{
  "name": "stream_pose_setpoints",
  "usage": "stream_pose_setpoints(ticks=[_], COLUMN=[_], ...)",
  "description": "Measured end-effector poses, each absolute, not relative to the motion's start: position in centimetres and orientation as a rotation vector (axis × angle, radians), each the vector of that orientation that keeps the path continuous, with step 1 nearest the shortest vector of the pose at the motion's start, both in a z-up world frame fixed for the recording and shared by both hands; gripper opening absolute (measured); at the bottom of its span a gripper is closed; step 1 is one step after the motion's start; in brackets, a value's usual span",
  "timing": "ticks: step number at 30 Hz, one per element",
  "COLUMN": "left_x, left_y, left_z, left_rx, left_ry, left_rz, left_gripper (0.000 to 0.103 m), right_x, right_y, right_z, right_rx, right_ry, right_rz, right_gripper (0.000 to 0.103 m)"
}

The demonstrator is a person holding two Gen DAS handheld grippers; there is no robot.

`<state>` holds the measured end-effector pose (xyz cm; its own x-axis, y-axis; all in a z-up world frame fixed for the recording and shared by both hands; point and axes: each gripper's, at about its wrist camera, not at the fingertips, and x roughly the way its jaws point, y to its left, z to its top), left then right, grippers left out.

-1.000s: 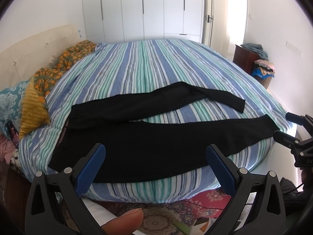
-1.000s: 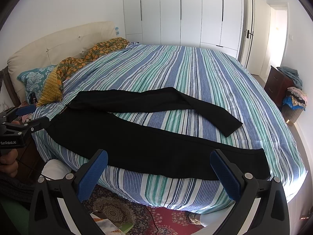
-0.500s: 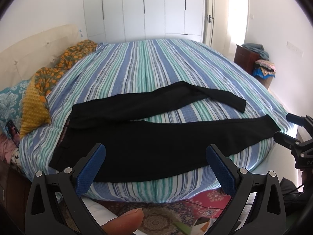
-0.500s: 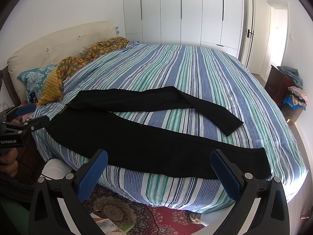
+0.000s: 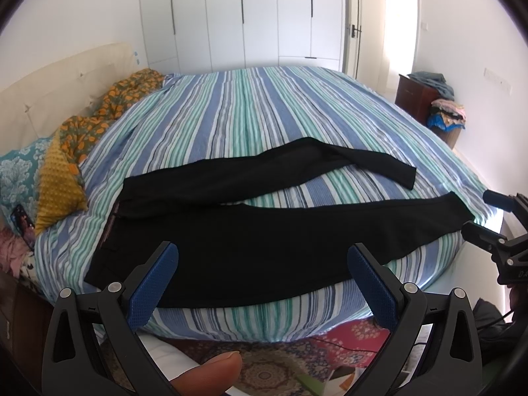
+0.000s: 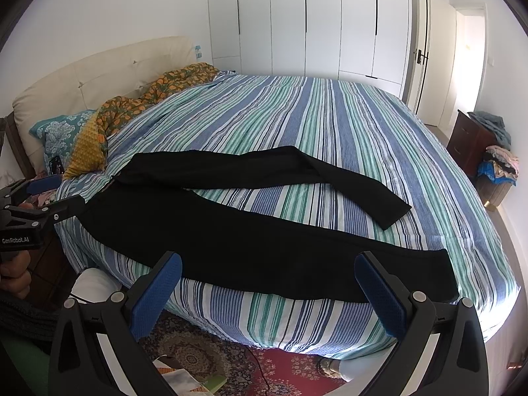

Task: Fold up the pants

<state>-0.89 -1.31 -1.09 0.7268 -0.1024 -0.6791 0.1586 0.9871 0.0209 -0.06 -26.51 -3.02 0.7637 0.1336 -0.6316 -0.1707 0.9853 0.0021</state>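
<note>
Black pants (image 5: pixel 264 241) lie spread on the striped bed (image 5: pixel 250 115), waist to the left, two legs splayed to the right; the near leg hangs over the bed's front edge. They also show in the right wrist view (image 6: pixel 250 241). My left gripper (image 5: pixel 262 270) is open and empty, held off the bed's front edge near the waist end. My right gripper (image 6: pixel 267 280) is open and empty, in front of the near leg. Each gripper shows in the other's view: the right (image 5: pixel 488 217) by the near leg's cuff, the left (image 6: pixel 46 194) by the waist.
Pillows and an orange patterned blanket (image 6: pixel 132 109) lie by the headboard at left. A patterned rug (image 6: pixel 211 359) lies on the floor below the bed edge. White wardrobes (image 6: pixel 307 26) stand behind. A dark cabinet with clothes (image 6: pixel 485 145) stands at right.
Both grippers have edged slightly closer to the bed and stay open. The pants have not moved.
</note>
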Motion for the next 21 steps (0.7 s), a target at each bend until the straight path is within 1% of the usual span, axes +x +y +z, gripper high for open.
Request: stream_pose_setpoints(ticks=[21], left_x=[-0.86], left_y=[-2.03], left_z=[-1.70], left_rx=[0.105], left_ry=[0.757], left_rz=[-0.117], left_gripper=[0.103], right_x=[0.02], right_y=[-26.42], right_z=[-3.30], right_rx=[-0.048], right_ry=[0.688], right_rz=[0.161], right_gripper=[0.103])
